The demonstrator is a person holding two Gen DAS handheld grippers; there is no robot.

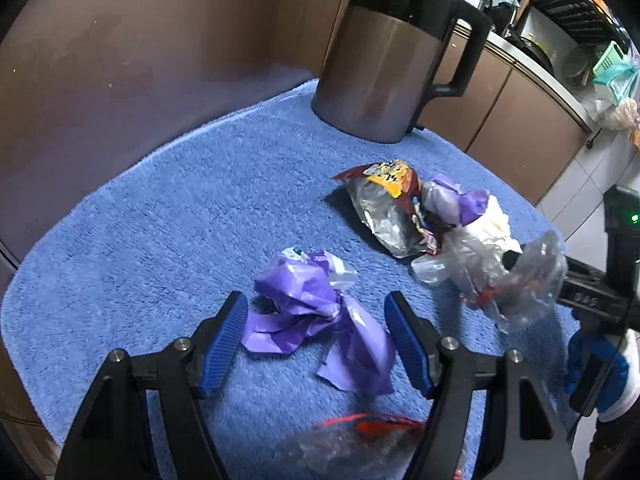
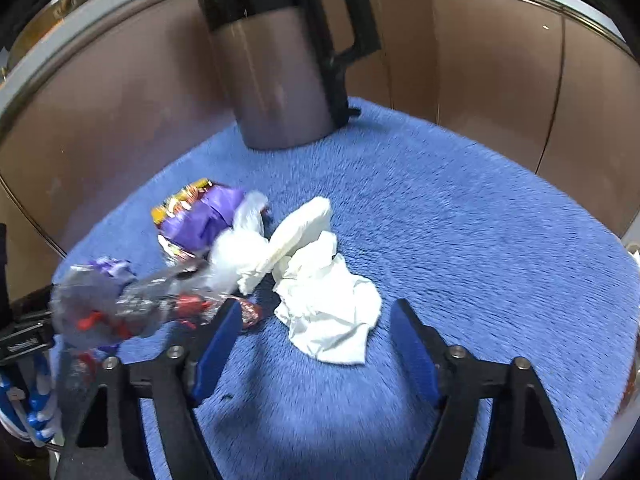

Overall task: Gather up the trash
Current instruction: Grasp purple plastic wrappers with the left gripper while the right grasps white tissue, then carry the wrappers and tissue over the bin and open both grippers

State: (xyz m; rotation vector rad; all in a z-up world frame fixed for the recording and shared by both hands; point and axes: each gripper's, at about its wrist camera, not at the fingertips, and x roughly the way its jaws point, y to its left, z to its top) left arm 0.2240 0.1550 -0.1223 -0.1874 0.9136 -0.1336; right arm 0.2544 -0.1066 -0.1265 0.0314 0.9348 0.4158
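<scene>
Trash lies on a blue fluffy mat (image 1: 140,220). My left gripper (image 1: 316,320) is open, its blue pads either side of a crumpled purple wrapper (image 1: 316,312). Beyond lies a red-yellow snack bag (image 1: 384,200) with purple and white scraps. A clear plastic bag with red print (image 1: 516,280) hangs at my right gripper, seen at the right edge. In the right wrist view my right gripper (image 2: 316,320) is open around a crumpled white tissue (image 2: 328,304). The clear bag (image 2: 120,304) drapes over its left finger. The snack bag (image 2: 180,204) lies beyond.
A steel and black electric kettle (image 1: 384,60) stands at the mat's far edge, also in the right wrist view (image 2: 276,80). Brown cabinet fronts (image 1: 500,120) curve behind it. More clear red-printed plastic (image 1: 360,440) lies under my left gripper.
</scene>
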